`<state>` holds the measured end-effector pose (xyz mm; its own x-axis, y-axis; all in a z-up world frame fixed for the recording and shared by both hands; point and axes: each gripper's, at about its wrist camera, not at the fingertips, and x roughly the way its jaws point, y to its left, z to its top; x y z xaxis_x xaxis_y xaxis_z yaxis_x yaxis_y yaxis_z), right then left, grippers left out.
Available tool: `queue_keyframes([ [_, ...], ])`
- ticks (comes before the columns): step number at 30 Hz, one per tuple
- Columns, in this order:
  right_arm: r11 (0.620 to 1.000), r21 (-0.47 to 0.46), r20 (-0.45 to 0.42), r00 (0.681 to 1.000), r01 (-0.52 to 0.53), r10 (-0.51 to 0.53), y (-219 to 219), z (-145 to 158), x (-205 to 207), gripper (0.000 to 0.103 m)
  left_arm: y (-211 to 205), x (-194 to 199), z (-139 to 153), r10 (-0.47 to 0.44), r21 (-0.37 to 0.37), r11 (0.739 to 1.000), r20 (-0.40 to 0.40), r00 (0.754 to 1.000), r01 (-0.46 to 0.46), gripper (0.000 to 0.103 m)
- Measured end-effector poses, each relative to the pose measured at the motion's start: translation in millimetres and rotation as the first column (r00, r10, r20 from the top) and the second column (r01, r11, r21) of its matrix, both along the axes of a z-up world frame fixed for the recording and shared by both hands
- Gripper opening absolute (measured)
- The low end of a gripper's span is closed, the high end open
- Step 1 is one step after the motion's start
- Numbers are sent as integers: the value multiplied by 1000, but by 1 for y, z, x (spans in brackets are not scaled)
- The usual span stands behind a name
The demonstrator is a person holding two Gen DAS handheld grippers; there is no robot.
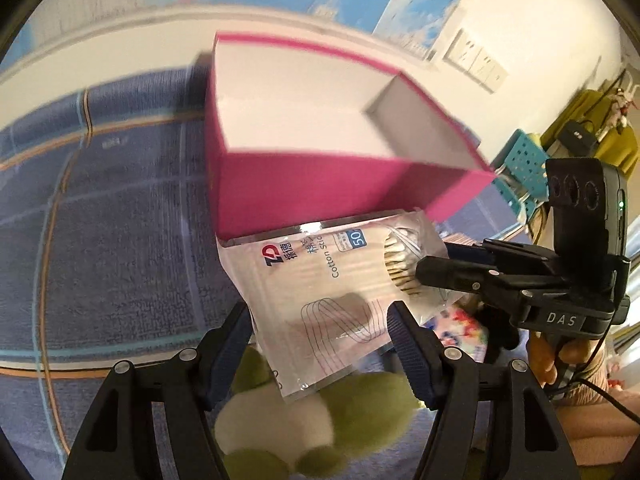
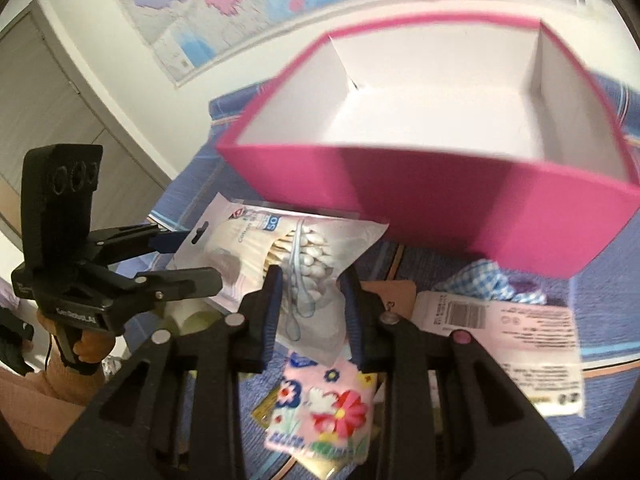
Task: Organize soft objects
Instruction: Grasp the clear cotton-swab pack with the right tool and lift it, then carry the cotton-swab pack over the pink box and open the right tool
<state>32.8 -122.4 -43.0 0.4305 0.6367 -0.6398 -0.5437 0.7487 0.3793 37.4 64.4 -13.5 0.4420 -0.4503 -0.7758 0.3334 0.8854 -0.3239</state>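
I have the clear plastic packet of cotton swabs [image 1: 320,292] off the blue woven cloth [image 1: 100,240], just in front of the near wall of the open pink cardboard box with the white lining [image 1: 304,196]. The left tool [image 1: 320,344] has its padded jaws pressed on the flat, printed end of the packet. The right tool [image 2: 310,296] is clamped on the end where the swab heads show, and the plastic puckers between its jaws, so both tools are gripping the same packet.

In my judgement the step in hand is carrying the packet over the near wall and laying it on the box floor. To do that well I would lift both ends together so the soft film does not twist or tear between the two grips. I would raise it until the lowest corner clears the rim, since the packet's far edge looks very close to the pink wall. Then I would lower it flat before letting go.

A green and white plush toy [image 1: 304,420] lies under the left tool. A pink flowered pouch [image 2: 324,404] and a white labelled packet [image 2: 504,352] lie near the right one, outside the box.
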Motion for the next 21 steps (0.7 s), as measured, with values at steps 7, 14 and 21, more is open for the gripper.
queue_keyframes([
  [7, 1000, 14, 132, 991, 0, -2, -20, 44, -14, 32, -12, -11, 50, 0, 19, 1000, 156, 988, -3, 70],
  [14, 999, 47, 191, 981, 22, -31, -18, 80, 12, 32, -20, 26, 80, 28, 31, 999, 225, 974, -36, 70],
  [21, 997, 39, 144, 987, 63, -68, -21, 72, 52, 32, -25, 68, 69, 63, 47, 996, 166, 984, -72, 70],
])
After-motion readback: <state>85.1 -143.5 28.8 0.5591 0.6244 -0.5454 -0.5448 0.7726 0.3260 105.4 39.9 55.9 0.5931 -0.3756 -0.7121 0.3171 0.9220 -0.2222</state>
